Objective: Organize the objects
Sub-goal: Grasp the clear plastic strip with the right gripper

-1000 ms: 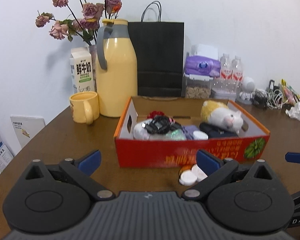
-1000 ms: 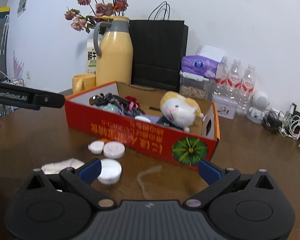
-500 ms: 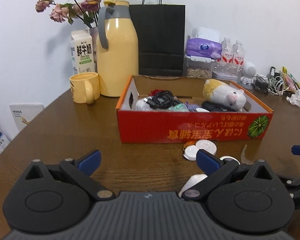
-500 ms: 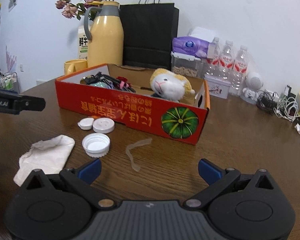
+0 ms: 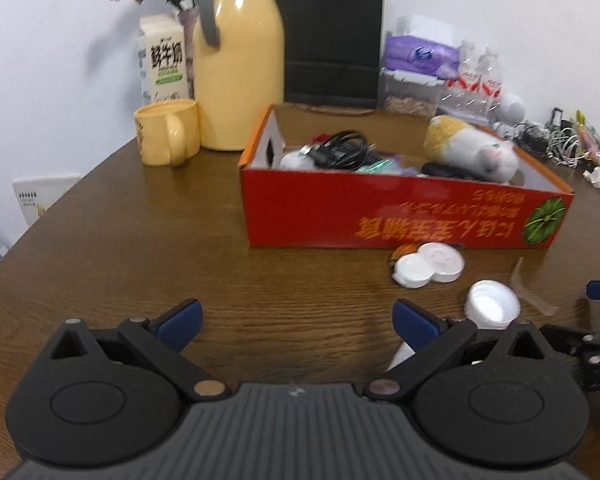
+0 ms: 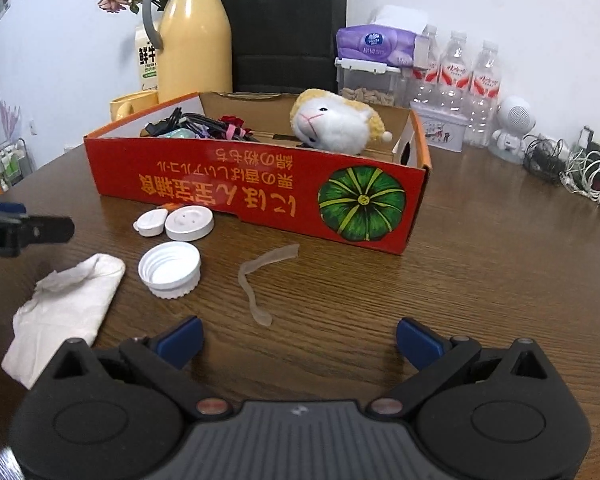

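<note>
White bottle cap, tissue, plastic strip before red box.

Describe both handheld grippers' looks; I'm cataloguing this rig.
The left gripper and right gripper match: a ribbed dark-grey body, two round black housings with triangular cut-outs, black link arms with metal pivot pins, and blue pads on the fingers. White lettering marks the left gripper's side, unreadable here. No cables or sleeves show.
</note>
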{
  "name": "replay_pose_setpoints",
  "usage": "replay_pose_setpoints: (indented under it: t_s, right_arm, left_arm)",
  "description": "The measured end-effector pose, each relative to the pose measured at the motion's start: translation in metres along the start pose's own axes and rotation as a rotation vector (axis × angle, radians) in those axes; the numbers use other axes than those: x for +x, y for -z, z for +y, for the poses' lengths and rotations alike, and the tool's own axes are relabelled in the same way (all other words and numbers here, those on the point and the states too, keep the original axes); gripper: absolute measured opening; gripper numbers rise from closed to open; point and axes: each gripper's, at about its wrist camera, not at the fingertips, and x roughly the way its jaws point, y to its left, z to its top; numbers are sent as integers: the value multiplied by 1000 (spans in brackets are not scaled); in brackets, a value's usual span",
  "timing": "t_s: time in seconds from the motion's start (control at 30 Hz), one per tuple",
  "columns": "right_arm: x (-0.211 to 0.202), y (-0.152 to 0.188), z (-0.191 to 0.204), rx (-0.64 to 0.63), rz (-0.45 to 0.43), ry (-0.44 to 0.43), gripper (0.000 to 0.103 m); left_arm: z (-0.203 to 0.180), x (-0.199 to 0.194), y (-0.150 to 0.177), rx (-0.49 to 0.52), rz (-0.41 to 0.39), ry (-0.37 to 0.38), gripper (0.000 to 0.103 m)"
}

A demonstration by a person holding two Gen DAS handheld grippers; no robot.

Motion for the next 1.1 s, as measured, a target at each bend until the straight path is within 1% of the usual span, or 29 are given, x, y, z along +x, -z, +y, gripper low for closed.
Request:
replay_pose_setpoints:
  t_s: [0.07,0.23,0.47,0.7,0.73,0.77,0.8,0.83,0.87,0.9,0.97,1.0,1.07,1.1]
  right_arm:
    - [4,-1,-2,21,5,-15,103]
    - [9,-6,0,19,6,-19,103]
    - [18,-13,1,46,6,10,103]
    - [24,-18,0,52,3,13,103]
    - [25,-19,1,50,1,9,101]
    - [24,-19,2,43,-4,2,94]
    - [24,-19,3,35,-11,-6,91]
    - [23,-19,4,27,-19,-15,83]
    - [22,-19,6,21,-27,-23,72]
    - [20,-19,7,15,-35,-28,66]
    - [18,-20,9,8,-47,-38,43]
    - [17,-20,10,7,-51,-42,37]
    - [16,-20,10,8,-56,-54,15]
    - [15,-19,11,11,-58,-60,11]
  left_arm:
    - [5,5,0,-8,21,-4,103]
    - [12,19,0,-25,87,-7,103]
    - [9,22,3,-9,88,-32,103]
    - [9,22,3,-16,79,-39,103]
    - [9,22,4,-16,78,-40,103]
    - [9,22,4,-16,77,-40,103]
    - [9,22,4,-16,76,-41,103]
    - [8,22,4,-17,75,-42,103]
    - [8,22,4,-17,74,-43,103]
    - [8,22,4,-17,73,-44,103]
    - [8,22,4,-17,71,-45,103]
    - [8,22,4,-18,70,-46,103]
    - [8,22,5,-19,68,-47,103]
    - [8,22,5,-19,67,-47,103]
